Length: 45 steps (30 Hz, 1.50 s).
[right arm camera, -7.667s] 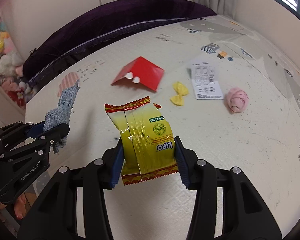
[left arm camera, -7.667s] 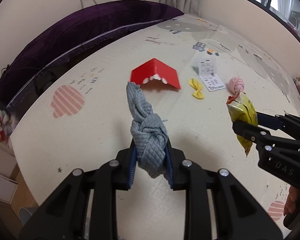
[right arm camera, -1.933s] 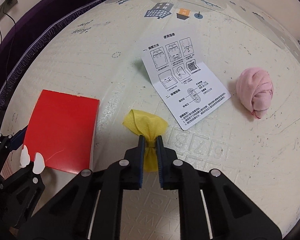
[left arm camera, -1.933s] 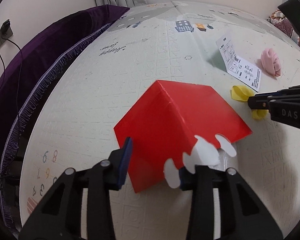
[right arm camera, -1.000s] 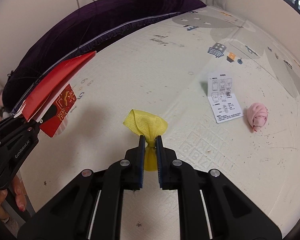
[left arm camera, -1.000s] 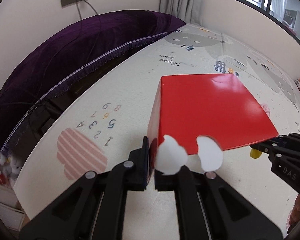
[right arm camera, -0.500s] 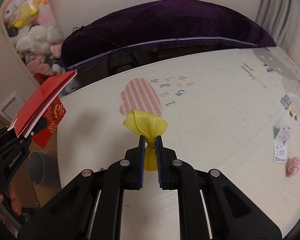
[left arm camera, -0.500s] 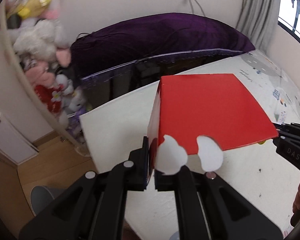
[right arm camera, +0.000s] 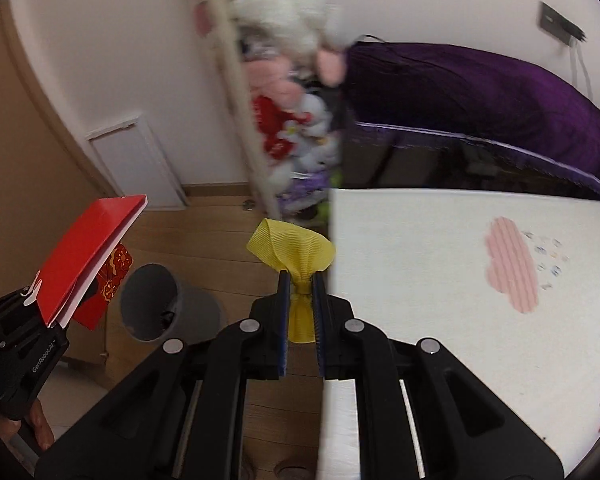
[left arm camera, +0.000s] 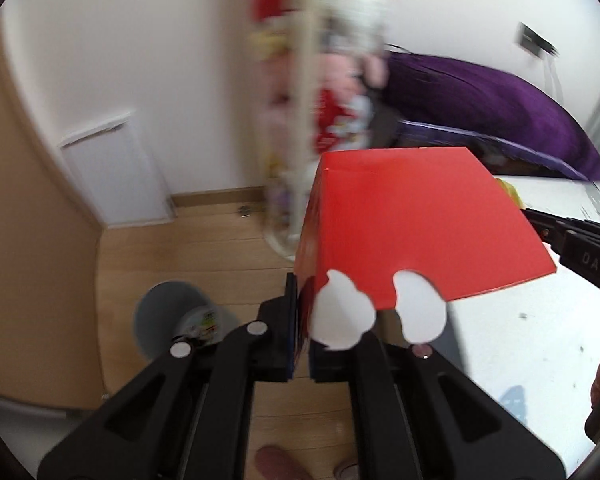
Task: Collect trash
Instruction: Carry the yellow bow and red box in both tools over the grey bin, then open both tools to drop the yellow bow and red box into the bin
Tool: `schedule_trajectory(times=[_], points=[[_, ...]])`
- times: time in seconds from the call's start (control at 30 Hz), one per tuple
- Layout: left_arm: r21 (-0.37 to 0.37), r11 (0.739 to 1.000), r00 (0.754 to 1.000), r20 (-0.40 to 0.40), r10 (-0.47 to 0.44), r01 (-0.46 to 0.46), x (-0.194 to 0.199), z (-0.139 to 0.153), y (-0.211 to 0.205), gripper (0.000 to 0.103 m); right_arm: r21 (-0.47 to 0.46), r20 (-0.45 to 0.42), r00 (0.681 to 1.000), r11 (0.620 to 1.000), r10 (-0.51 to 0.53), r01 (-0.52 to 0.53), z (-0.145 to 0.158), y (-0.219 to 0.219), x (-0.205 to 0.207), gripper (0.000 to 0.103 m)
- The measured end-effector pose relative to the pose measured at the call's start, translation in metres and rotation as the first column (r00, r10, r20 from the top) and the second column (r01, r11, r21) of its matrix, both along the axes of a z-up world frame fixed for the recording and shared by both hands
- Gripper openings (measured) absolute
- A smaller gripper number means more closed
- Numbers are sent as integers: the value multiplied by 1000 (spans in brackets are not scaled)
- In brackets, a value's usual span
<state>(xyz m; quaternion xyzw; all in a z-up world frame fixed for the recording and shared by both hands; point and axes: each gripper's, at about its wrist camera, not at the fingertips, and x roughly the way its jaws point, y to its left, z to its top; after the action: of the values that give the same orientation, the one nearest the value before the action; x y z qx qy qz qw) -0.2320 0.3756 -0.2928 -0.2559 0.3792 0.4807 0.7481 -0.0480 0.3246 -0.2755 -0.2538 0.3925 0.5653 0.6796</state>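
Note:
My left gripper [left arm camera: 300,316] is shut on a folded red card box [left arm camera: 412,236] with white scalloped flaps, held in the air above the wooden floor. It also shows in the right wrist view [right arm camera: 88,256] at the left. My right gripper [right arm camera: 300,304] is shut on a yellow ribbon bow [right arm camera: 296,256], held over the edge of the white play mat [right arm camera: 440,260]. A grey trash bin [right arm camera: 156,304] stands on the floor below and between the grippers; in the left wrist view the bin [left arm camera: 172,324] is lower left, with some trash inside.
A shelf post [right arm camera: 240,92] with plush toys [right arm camera: 284,120] stands behind the bin. A purple cushion [right arm camera: 480,92] lies along the wall beyond the mat. A white wall panel [left arm camera: 112,176] and wooden floor [left arm camera: 204,248] are on the left.
Both grippers have swung left, away from the mat toward the floor. The grey bin has come into fuller view below them. Both still hold their items.

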Motion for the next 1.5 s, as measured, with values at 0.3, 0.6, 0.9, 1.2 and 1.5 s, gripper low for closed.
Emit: schedule_trajectory(times=[0.3, 0.6, 0.9, 1.2, 1.5], points=[[2, 964, 964, 9, 267, -267, -146, 0, 31, 5, -25, 15, 977, 976, 215, -214, -5, 67, -134, 10], [-20, 861, 862, -14, 507, -508, -263, -14, 40, 5, -52, 27, 918, 918, 395, -393, -16, 106, -243, 10], [-30, 770, 771, -37, 636, -637, -318, -36, 42, 5, -71, -3, 842, 839, 540, -539, -38, 127, -307, 10], [-44, 722, 723, -47, 689, -691, -316, -72, 53, 5, -107, -30, 771, 765, 636, -635, -81, 151, -325, 10], [-76, 670, 674, -53, 737, -738, -306, -126, 65, 5, -156, -53, 688, 675, 723, -721, -156, 172, -339, 10]])
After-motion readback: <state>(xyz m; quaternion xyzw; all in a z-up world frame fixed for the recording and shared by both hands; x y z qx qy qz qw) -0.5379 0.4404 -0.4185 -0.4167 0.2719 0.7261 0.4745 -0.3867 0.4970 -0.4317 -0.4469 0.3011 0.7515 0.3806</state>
